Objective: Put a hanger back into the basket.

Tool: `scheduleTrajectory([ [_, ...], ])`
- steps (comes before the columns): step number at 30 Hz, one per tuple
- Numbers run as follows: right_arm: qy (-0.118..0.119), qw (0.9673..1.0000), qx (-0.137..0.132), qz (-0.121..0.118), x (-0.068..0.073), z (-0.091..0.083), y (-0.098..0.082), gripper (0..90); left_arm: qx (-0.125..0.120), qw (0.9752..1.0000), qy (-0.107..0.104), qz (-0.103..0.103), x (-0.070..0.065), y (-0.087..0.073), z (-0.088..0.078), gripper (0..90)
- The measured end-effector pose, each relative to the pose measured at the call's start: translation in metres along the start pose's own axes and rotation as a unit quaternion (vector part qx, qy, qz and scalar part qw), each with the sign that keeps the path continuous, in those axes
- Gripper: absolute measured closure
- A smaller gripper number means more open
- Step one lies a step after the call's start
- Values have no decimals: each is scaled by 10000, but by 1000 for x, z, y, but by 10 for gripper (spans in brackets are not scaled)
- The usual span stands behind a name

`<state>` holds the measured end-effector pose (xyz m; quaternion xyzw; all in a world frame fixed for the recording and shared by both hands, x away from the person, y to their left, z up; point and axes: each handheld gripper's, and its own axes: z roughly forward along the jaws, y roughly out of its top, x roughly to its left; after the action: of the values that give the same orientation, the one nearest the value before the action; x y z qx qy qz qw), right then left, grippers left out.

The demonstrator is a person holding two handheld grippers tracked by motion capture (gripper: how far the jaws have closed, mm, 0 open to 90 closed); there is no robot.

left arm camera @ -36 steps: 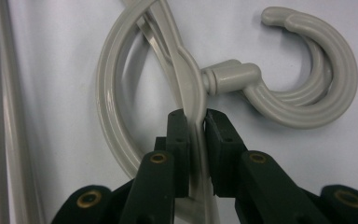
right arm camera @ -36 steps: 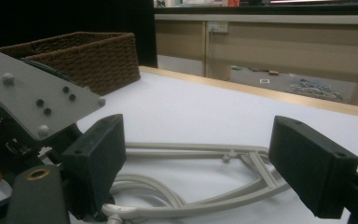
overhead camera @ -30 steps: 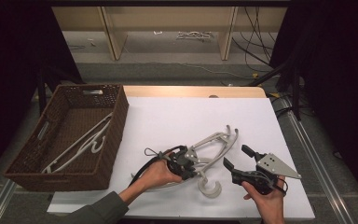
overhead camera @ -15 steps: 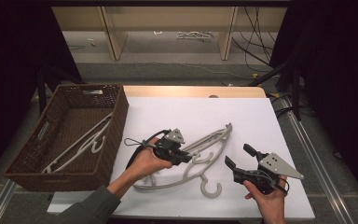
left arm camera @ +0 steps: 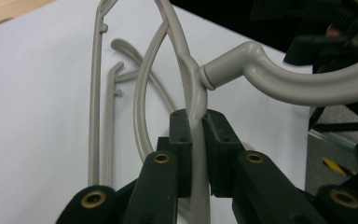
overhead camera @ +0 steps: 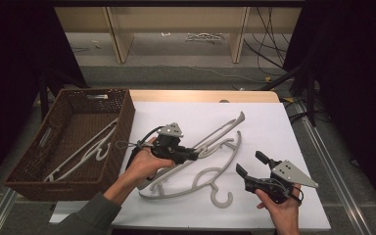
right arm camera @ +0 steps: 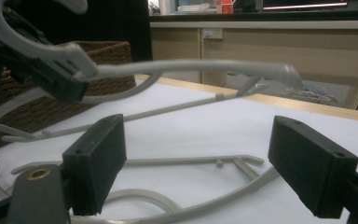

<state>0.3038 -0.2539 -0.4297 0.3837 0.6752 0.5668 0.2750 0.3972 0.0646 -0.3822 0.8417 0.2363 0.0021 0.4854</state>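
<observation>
On the white table (overhead camera: pixel 274 122), left gripper (overhead camera: pixel 188 155) clamping grey hanger (overhead camera: pixel 220 134), right gripper (overhead camera: pixel 251 164) agape, empty.

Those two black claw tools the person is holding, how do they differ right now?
The left gripper is shut on a grey hanger, lifting it off the table; the right gripper holds nothing. The left's jaws pinch together, the right's stand wide apart. Both are black, hand-held, with a grey plate on top.

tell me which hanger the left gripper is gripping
The raised hanger, clamped near its neck in the left gripper. The other hanger lies flat on the table; more sit in the basket.
</observation>
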Motion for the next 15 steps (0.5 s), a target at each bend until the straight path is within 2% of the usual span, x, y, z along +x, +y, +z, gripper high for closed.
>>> scheduleTrajectory([
  [9,109,9999,-101,74,2,3,-2,201,-75,9996,-286,-21,-12,19,-18,821],
  [11,93,9999,-20,47,2,2,-1,201,-73,9996,-279,44,-17,24,-24,821],
  [12,80,9999,-67,37,2,3,-1,201,-73,9996,-279,44,-17,24,-24,821],
  [15,74,9999,95,14,1,0,-1,201,-160,9996,-231,68,-23,33,-38,821],
])
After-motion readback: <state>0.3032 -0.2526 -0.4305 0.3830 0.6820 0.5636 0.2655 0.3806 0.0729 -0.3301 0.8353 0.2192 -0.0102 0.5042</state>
